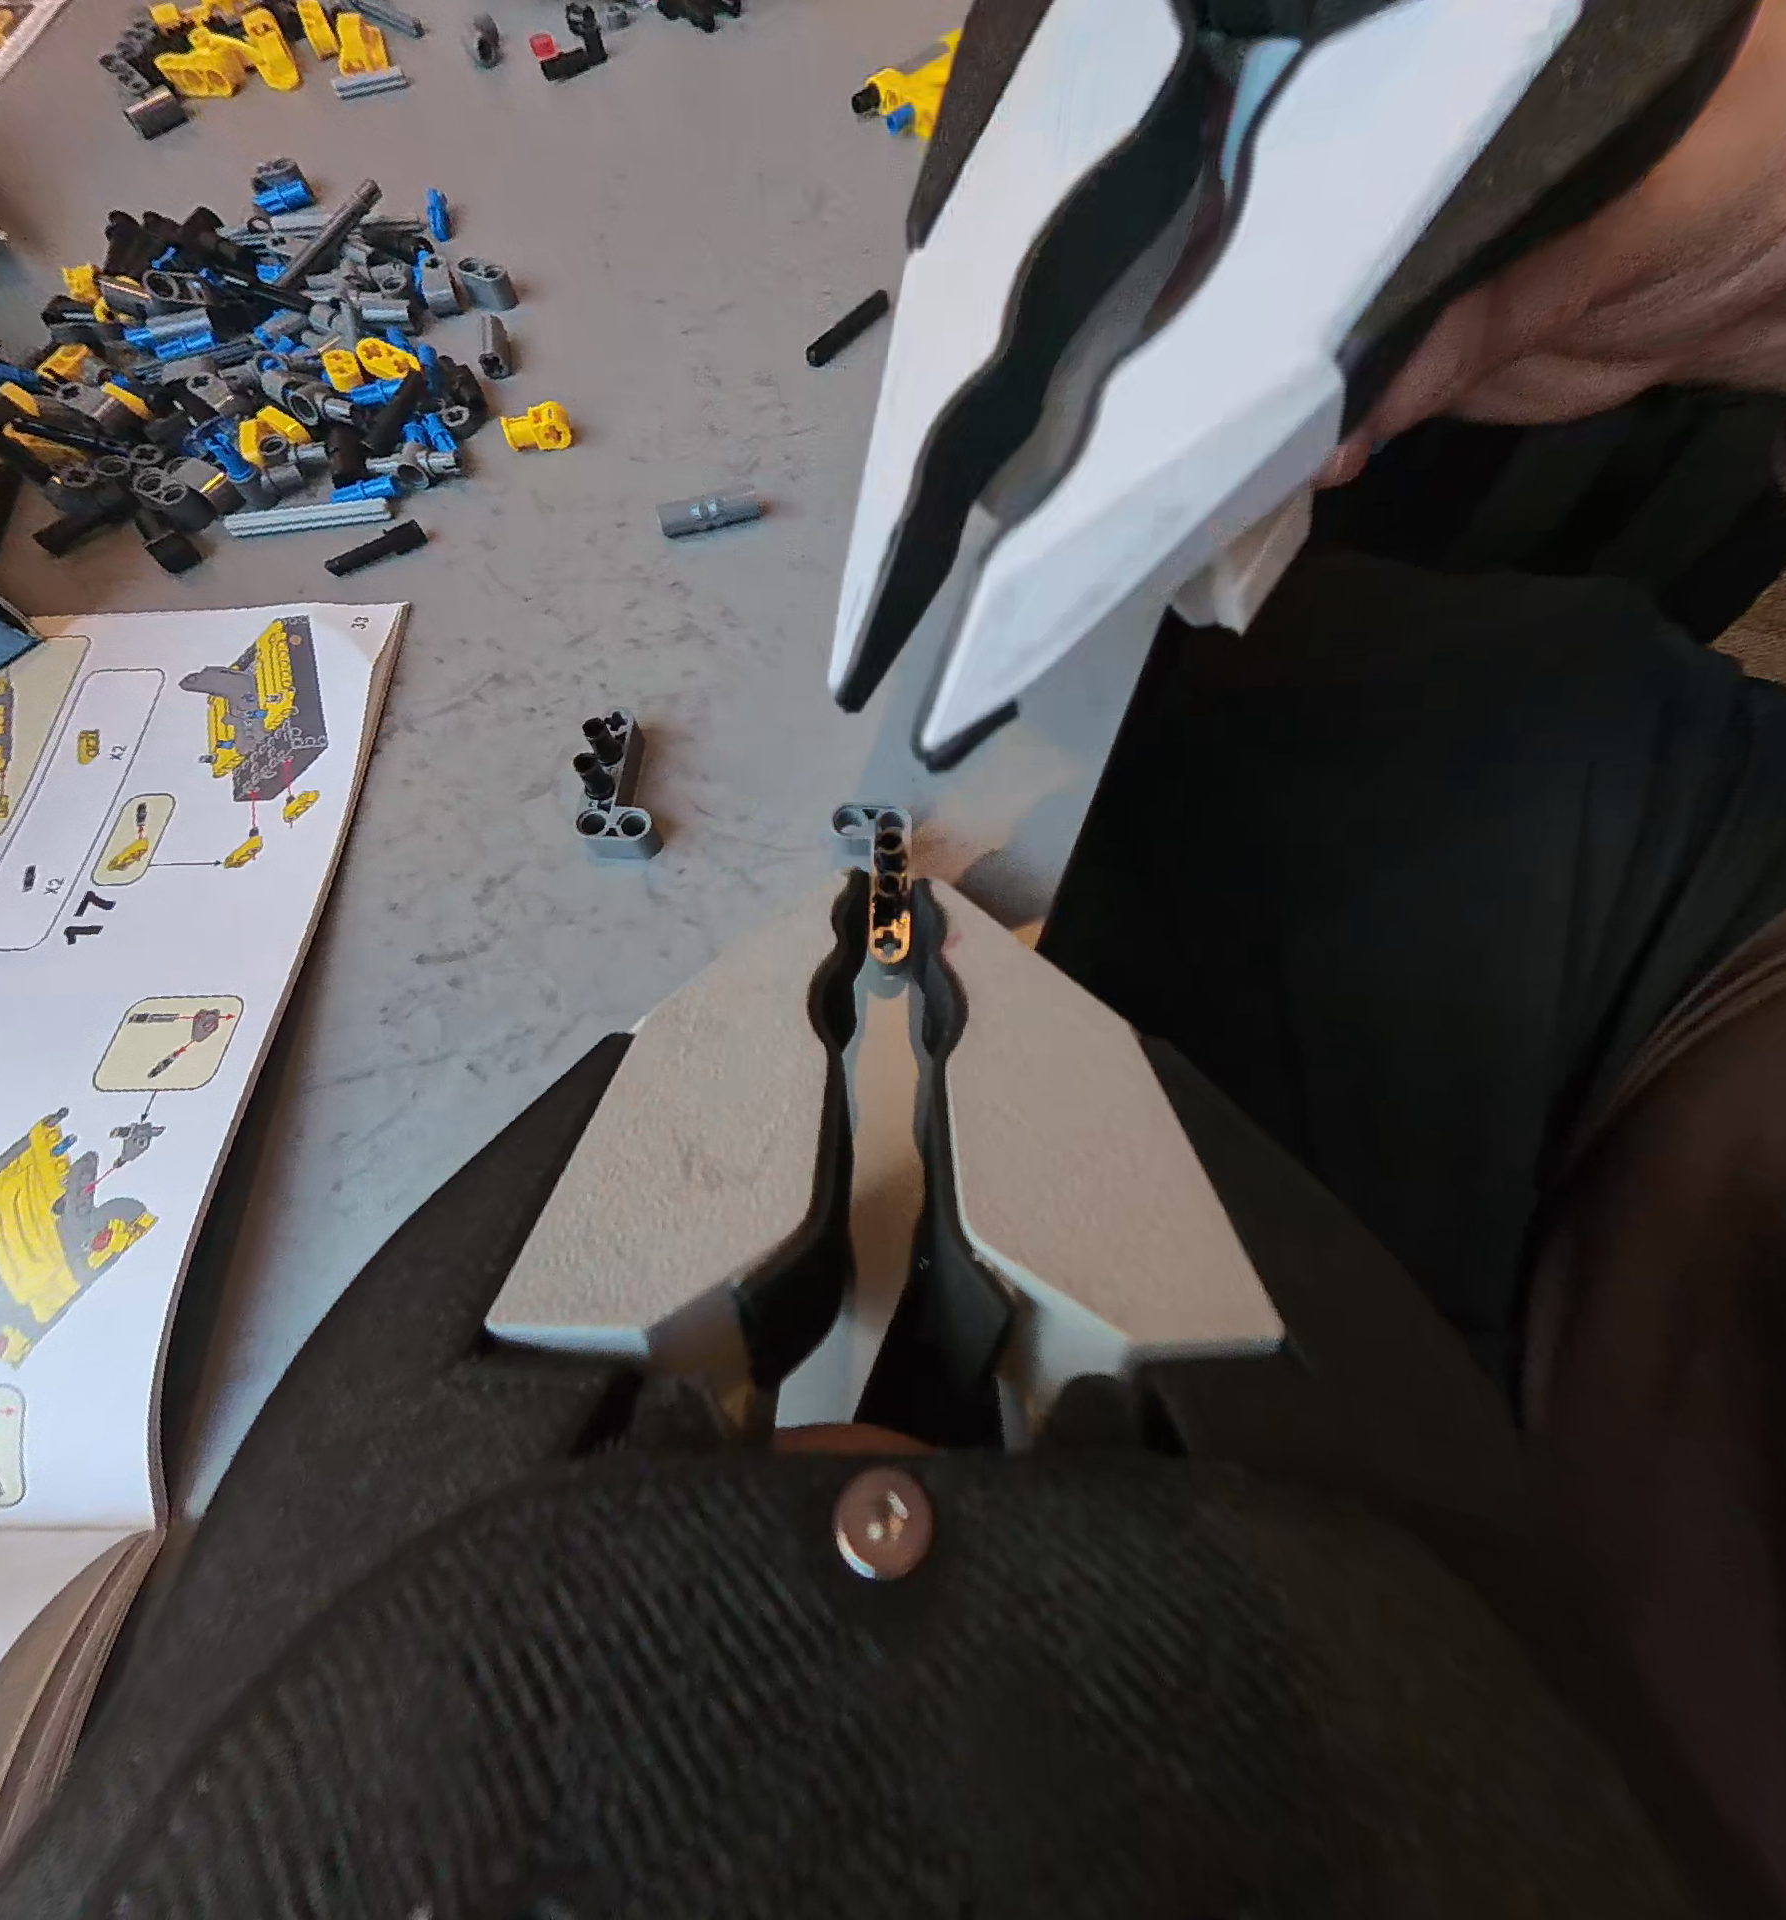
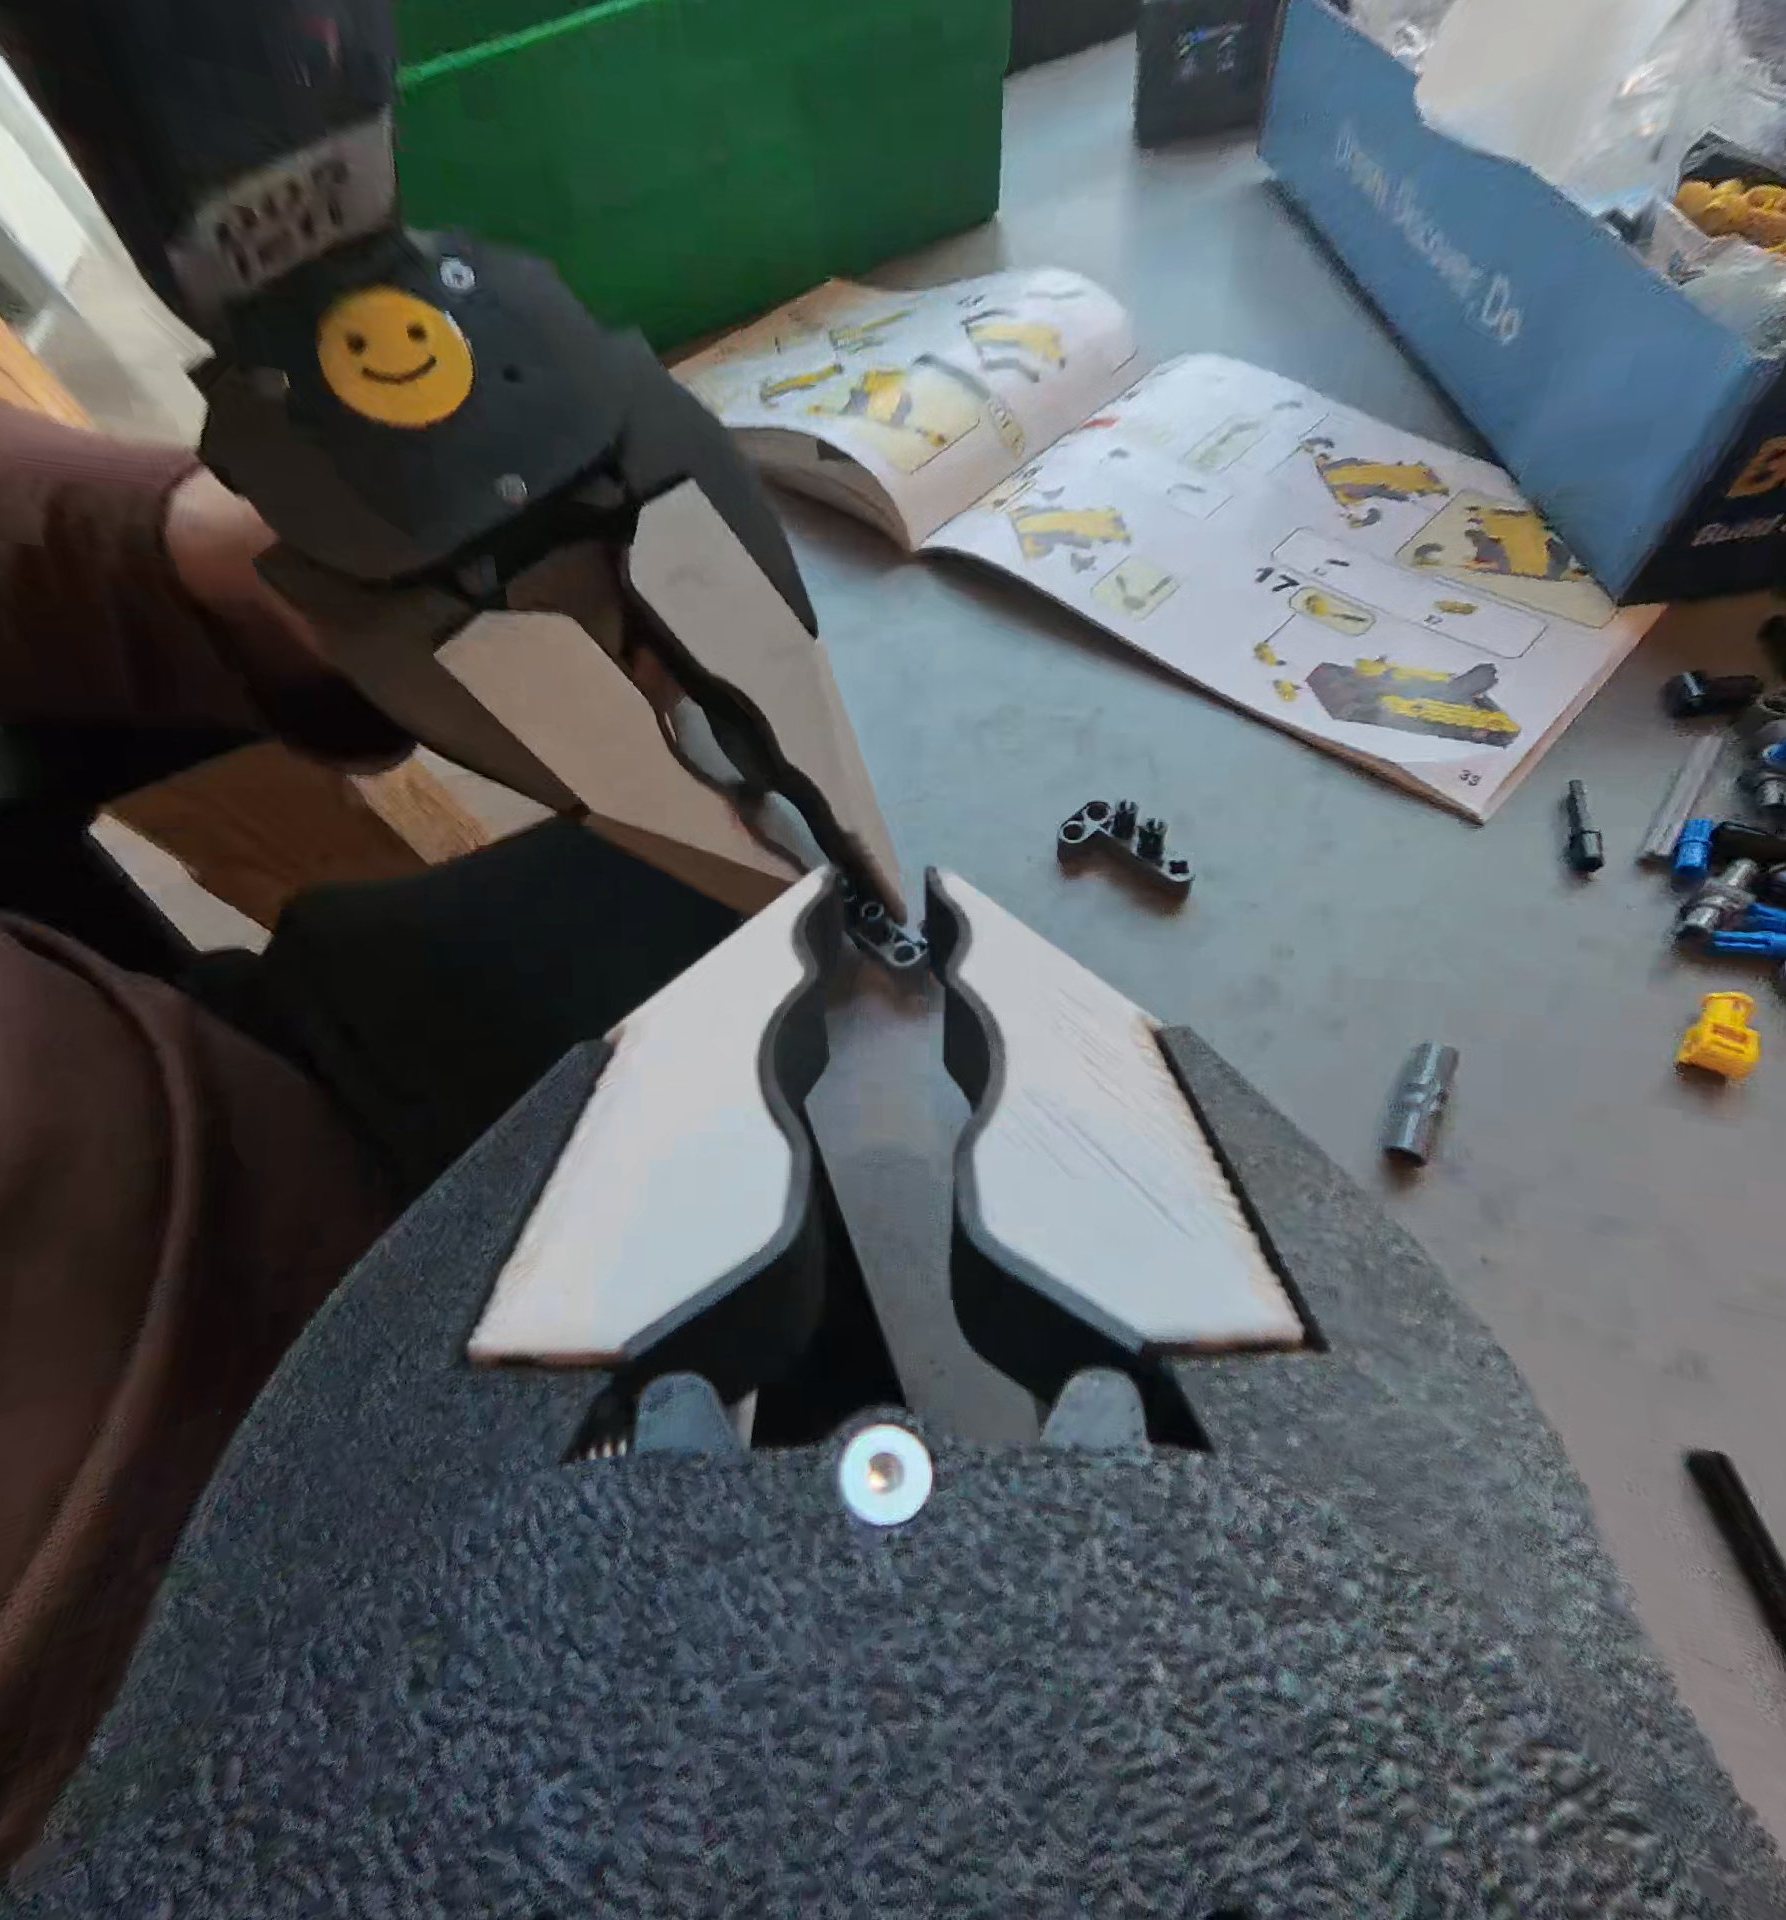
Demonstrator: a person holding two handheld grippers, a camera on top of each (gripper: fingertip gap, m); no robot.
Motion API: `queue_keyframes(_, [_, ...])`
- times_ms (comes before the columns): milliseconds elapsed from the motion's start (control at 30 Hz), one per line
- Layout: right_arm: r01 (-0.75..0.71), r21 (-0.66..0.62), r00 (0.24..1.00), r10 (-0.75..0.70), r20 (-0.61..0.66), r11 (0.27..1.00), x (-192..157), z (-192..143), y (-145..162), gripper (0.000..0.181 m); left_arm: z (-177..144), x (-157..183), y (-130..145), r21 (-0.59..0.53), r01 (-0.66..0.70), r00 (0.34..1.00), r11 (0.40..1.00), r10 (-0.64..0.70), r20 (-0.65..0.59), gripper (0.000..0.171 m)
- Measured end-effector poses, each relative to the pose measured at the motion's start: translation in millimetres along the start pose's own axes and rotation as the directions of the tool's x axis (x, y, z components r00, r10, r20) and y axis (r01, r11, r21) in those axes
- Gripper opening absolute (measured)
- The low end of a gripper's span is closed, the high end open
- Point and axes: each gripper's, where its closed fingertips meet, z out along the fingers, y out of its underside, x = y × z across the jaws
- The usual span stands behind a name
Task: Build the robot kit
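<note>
Sitting far beyond the right gripper's (image 2: 878, 904) fingers, the blue cardboard box (image 2: 1523, 343) holds clear bags and loose yellow and black parts. An open instruction booklet (image 2: 1232, 540) lies nearer on the worktop (image 2: 1284, 1039). The left gripper (image 1: 884, 904) is clamped on a small grey angled beam (image 1: 873, 831) carrying black pins: light, rigid, slick plastic, probably best pinched across its flat faces. The right fingers stand parted either side of it, holding nothing.

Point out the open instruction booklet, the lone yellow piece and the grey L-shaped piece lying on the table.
Instruction booklet (image 2: 1273, 540): right wrist view, right-hand page.
Yellow piece (image 2: 1718, 1035): right wrist view, its body.
Grey L-shaped piece (image 1: 614, 795): left wrist view, its bend.
</note>
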Motion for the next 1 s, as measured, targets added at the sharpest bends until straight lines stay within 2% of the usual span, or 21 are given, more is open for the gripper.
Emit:
queue_keyframes(133, [0.091, -0.099, 0.996, -0.093, -0.014, 0.991, -5, 12, 15, 0.007, 0, 0, 0, -0.001, -0.002, 1.000, 1.000, 0.002, -0.003, 0.004])
queue_keyframes(333, [0.059, -0.111, 0.998, -0.061, -0.019, 0.992, -2, 16, 18, 0.002, 0, -2, 3, -0.011, -0.095, 0.993, 0.995, 0.096, 0.073, 0.004])
queue_keyframes(433, [0.095, -0.129, 0.995, -0.098, -0.020, 0.987, -2, 16, 19, 0.009, 0, -2, 3, -0.007, -0.094, 0.993, 0.996, 0.095, 0.072, 0.004])
queue_keyframes(700, [0.138, -0.154, 0.990, -0.142, -0.013, 0.978, -3, 21, 21, 0.003, 0, -1, 4, -0.016, -0.083, 0.995, 0.996, 0.083, 0.058, 0.004])
queue_keyframes(767, [0.168, -0.169, 0.983, -0.178, -0.049, 0.971, 0, 21, 20, 0.001, 0, -3, 4, -0.025, -0.078, 0.995, 0.997, 0.079, 0.065, 0.004])
queue_keyframes(833, [0.274, -0.203, 0.940, -0.307, -0.150, 0.940, 5, 23, 18, 0.001, 1, -8, 4, -0.030, -0.052, 0.994, 0.998, 0.054, 0.098, 0.005])
queue_keyframes(867, [0.284, -0.194, 0.930, -0.320, -0.184, 0.939, 6, 23, 15, 0.000, 1, -10, 4, -0.026, -0.024, 0.994, 0.999, 0.026, 0.102, 0.005])
queue_keyframes(900, [0.237, -0.152, 0.945, -0.264, -0.195, 0.960, 6, 23, 11, 0.000, 0, -12, 2, 0.000, 0.019, 0.995, 1.000, -0.019, 0.094, 0.004])
queue_keyframes(1000, [0.009, 0.040, 0.992, -0.004, -0.124, 0.999, 9, 18, -9, 0.000, -7, -16, -12, 0.120, 0.212, 0.977, 0.970, -0.212, -0.010, 0.005])
